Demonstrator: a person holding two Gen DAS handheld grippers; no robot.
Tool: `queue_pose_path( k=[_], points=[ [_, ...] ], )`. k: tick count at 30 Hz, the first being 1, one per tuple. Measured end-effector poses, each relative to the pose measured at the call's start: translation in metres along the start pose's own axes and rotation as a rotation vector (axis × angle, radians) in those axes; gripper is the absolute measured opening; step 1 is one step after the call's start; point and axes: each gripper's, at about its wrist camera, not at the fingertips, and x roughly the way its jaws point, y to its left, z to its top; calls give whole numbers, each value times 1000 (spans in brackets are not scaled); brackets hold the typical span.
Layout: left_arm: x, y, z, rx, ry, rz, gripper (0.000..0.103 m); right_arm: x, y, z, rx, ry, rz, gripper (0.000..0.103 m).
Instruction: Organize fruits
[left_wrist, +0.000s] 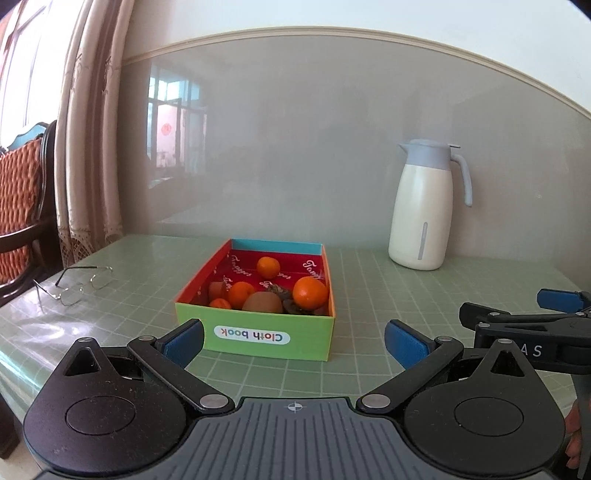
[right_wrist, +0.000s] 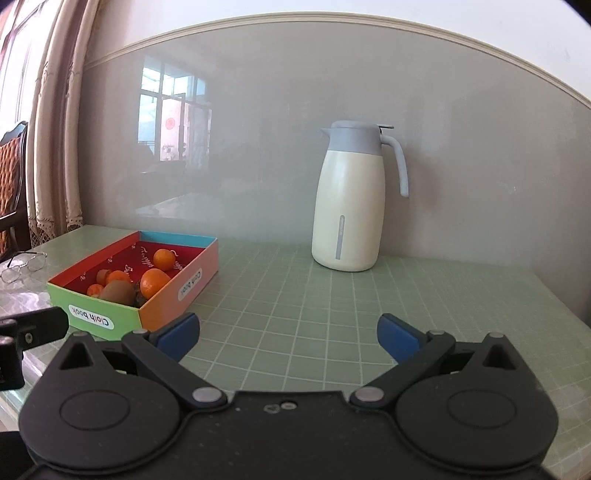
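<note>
Left wrist view: your left gripper (left_wrist: 293, 341) has its jaws spread wide and empty, aimed at the near wall of the cardboard box (left_wrist: 255, 338).
Right wrist view: your right gripper (right_wrist: 288, 338) is likewise wide apart, holding nothing, over bare green grid mat (right_wrist: 332, 306).
Fruit location: mandarins (left_wrist: 310, 292) and a kiwi (left_wrist: 262, 303) lie inside the box, left of the mat's middle.
Handling: mandarins look light, soft-skinned and round; take one across its middle, gently. The kiwi looks bruisable.
Surroundings: thermos jug (right_wrist: 351, 199) at the back edge; eyeglasses (left_wrist: 74, 284) toward the left edge.
</note>
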Motion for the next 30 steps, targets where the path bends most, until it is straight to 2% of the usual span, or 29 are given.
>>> queue_pose_path(
  k=[30],
  points=[
    [3,-3,1,-5,6,-1,103,0,2,-1,0,11,10,103]
  ],
)
